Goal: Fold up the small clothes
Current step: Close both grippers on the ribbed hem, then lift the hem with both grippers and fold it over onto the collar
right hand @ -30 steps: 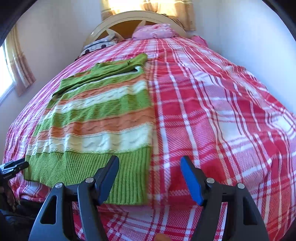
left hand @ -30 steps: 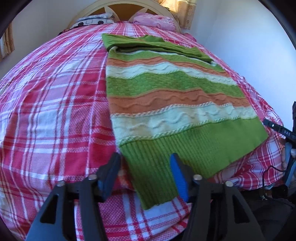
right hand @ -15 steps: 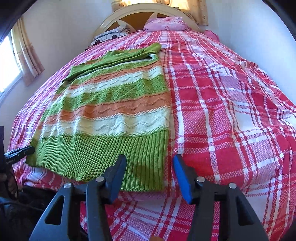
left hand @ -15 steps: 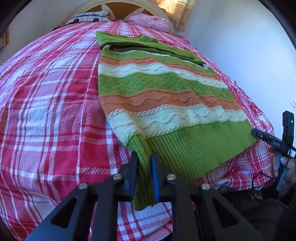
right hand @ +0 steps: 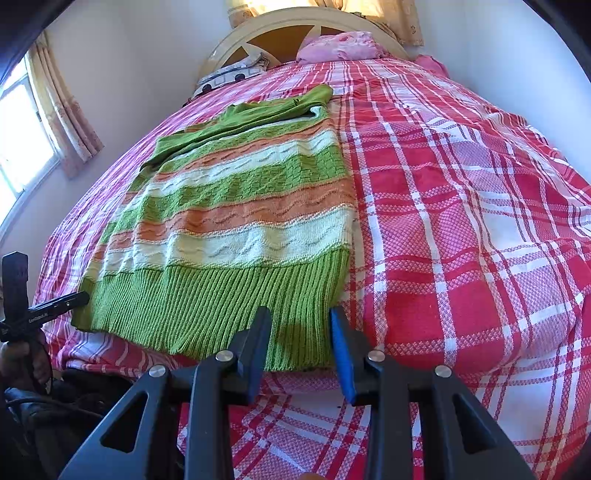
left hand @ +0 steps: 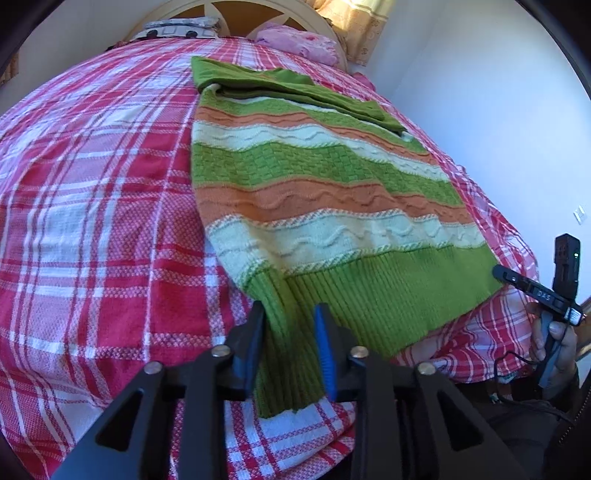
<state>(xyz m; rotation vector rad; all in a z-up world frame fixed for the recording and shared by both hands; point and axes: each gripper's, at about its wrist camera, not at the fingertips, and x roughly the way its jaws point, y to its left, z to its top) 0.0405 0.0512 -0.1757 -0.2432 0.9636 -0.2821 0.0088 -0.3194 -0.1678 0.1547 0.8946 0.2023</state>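
1. The striped sweater [left hand: 317, 206] lies flat on the red plaid bedspread [left hand: 92, 206], ribbed green hem toward the foot of the bed, collar end up toward the headboard [right hand: 295, 33]. A green sleeve is folded across the top part.
2. Left gripper [left hand: 288, 343] comes in low at the hem's left corner. Its jaws sit a small gap apart with a bunched strip of the ribbed hem running between them. Can't tell if the pads are really pinching it, looks loose to me.
3. Right gripper [right hand: 301, 341] is at the hem's other corner, jaws parted about the same, straddling the knit edge where it meets the bedspread. No real grip there yet.
4. Both grippers point along the sweater toward the headboard, nearly level with the mattress.
5. Beyond the sweater there's a pink pillow [right hand: 340, 46] by the headboard.
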